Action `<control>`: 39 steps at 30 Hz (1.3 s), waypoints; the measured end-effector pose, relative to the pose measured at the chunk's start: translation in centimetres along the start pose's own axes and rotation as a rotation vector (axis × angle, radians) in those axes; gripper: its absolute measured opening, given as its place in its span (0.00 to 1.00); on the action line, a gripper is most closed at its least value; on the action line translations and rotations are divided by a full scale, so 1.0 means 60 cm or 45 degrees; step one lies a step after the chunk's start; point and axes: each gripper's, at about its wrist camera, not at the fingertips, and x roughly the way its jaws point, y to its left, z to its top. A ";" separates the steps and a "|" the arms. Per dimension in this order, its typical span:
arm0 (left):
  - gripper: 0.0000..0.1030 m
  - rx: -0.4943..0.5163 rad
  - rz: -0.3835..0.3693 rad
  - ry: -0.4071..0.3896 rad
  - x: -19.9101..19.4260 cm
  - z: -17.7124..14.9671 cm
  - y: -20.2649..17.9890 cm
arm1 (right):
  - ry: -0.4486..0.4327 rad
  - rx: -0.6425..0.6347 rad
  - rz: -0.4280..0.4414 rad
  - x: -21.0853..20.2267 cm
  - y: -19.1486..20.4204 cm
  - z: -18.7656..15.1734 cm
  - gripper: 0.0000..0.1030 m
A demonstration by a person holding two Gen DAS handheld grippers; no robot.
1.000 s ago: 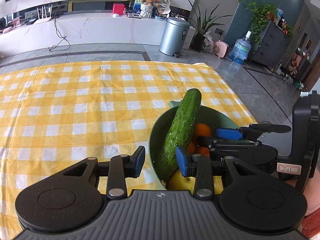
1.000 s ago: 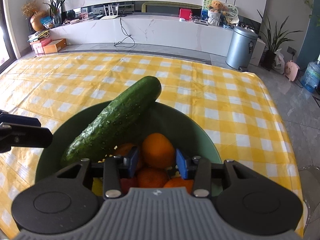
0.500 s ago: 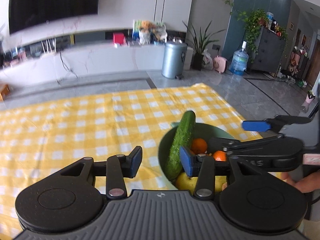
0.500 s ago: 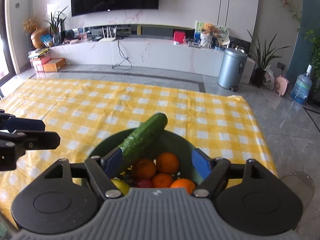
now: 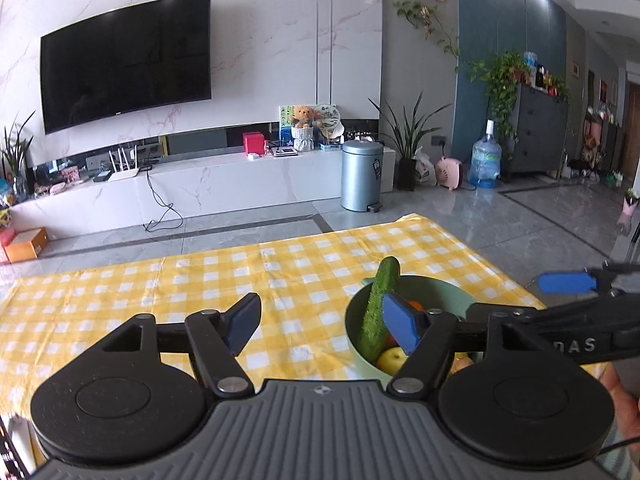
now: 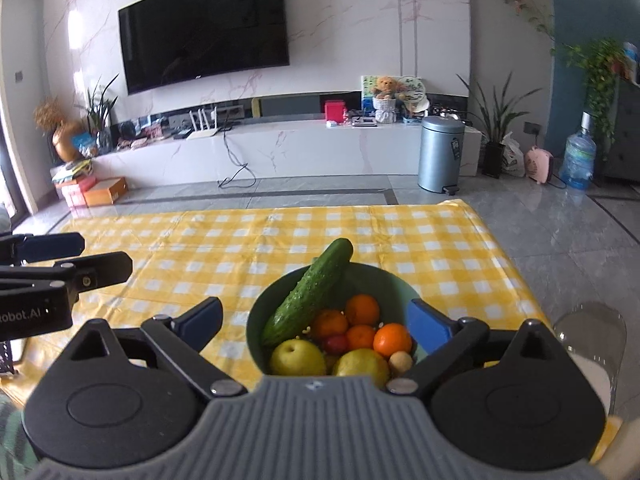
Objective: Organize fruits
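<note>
Worktop (image 6: 400,236) under a yellow-and-white checked cloth fills the middle of a living room, with a large dark wall-mounted television (image 6: 206,26) on the marble wall behind and a round silver pedal bin (image 6: 440,154) on the grey tiled floor beyond it. A pale green round plastic bowl (image 6: 384,280) sits near the worktop's near right corner, holding the fruit. A long, bumpy dark green cucumber (image 6: 310,294) leans inside it, tip poking above the far rim. Beside it in the bowl lie several small orange tangerines (image 6: 362,310), two yellow-green apples (image 6: 298,358), a small red fruit (image 6: 335,344) and a small pale round fruit (image 6: 400,361). The right gripper (image 6: 318,324), black with blue pads, hovers above the near side of the bowl, its jaws opening and nothing between them. The left gripper (image 5: 320,322), of the same make, hangs over the cloth just left of the bowl, its jaws likewise opening and gripping nothing. A person's hand (image 5: 624,394) shows at the right edge of the left wrist view.
</note>
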 end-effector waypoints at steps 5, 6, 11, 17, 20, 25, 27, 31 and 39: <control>0.81 0.001 0.015 -0.028 -0.014 -0.037 0.003 | -0.041 0.101 0.000 -0.044 0.004 -0.042 0.96; 0.82 0.004 0.017 -0.024 -0.013 -0.045 0.004 | -0.046 0.103 -0.013 -0.048 0.006 -0.048 0.96; 0.84 -0.017 0.020 0.002 -0.005 -0.079 0.005 | -0.065 0.099 -0.059 -0.057 0.015 -0.082 0.96; 0.84 0.046 0.094 -0.020 0.005 -0.109 -0.005 | -0.117 0.036 -0.150 -0.044 0.022 -0.124 0.96; 0.84 0.049 0.132 -0.032 0.015 -0.125 -0.010 | -0.116 0.018 -0.145 -0.032 0.018 -0.141 0.96; 0.84 0.046 0.186 0.001 0.033 -0.140 -0.005 | -0.093 0.042 -0.129 -0.013 0.008 -0.159 0.96; 0.84 0.040 0.197 0.023 0.039 -0.144 -0.002 | -0.099 0.047 -0.118 -0.008 0.007 -0.160 0.96; 0.84 0.042 0.208 0.046 0.044 -0.153 0.000 | -0.095 0.041 -0.103 -0.002 0.008 -0.162 0.96; 0.84 0.032 0.214 0.067 0.043 -0.154 0.002 | -0.091 0.036 -0.092 0.002 0.011 -0.164 0.96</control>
